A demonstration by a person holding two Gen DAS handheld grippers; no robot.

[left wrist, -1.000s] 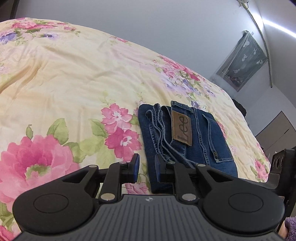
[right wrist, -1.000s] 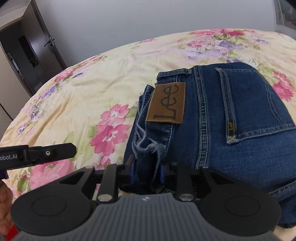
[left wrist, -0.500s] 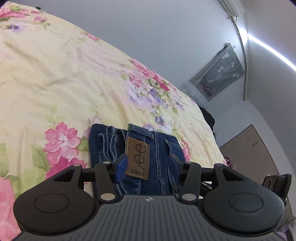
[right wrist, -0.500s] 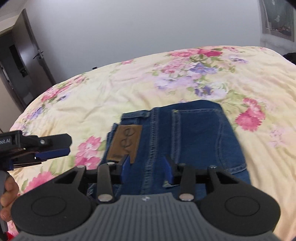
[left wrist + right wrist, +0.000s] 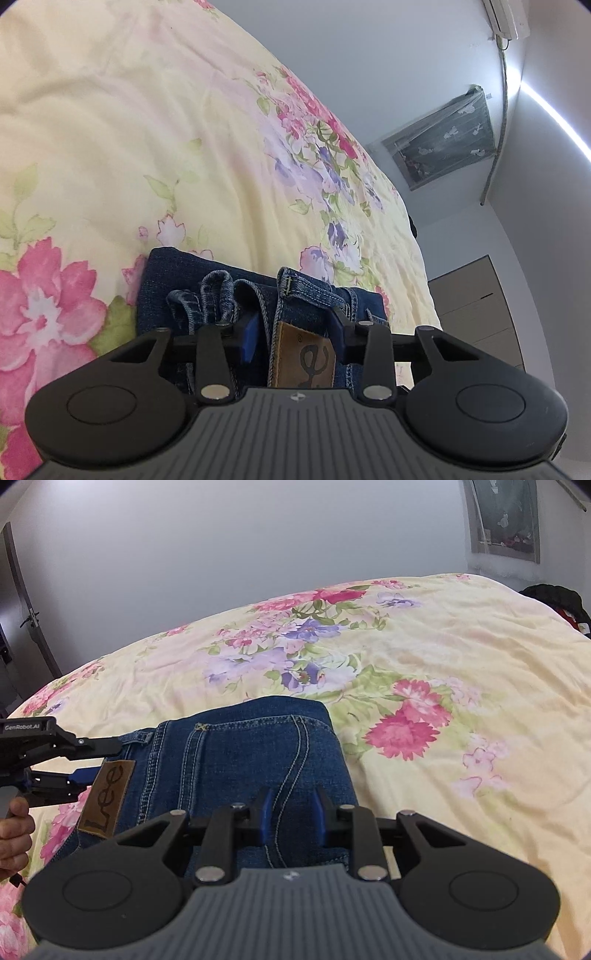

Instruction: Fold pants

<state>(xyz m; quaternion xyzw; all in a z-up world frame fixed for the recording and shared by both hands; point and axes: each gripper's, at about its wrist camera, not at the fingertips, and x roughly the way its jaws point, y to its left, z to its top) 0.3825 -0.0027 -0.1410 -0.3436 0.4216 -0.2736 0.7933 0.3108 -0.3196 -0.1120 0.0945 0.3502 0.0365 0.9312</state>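
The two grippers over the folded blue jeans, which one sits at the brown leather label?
The left gripper: its closing jaws straddle the brown leather label at the waistband. The right gripper, also closing, is over plain denim of the folded blue jeans.

Folded pants (image 5: 240, 760) on bedspread (image 5: 461, 657), left tongs (image 5: 92, 760) at waistband

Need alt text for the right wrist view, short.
The right gripper hovers over folded blue jeans on a floral bedspread, its jaws closing, nothing gripped. The left gripper reaches in beside the jeans' leather patch.
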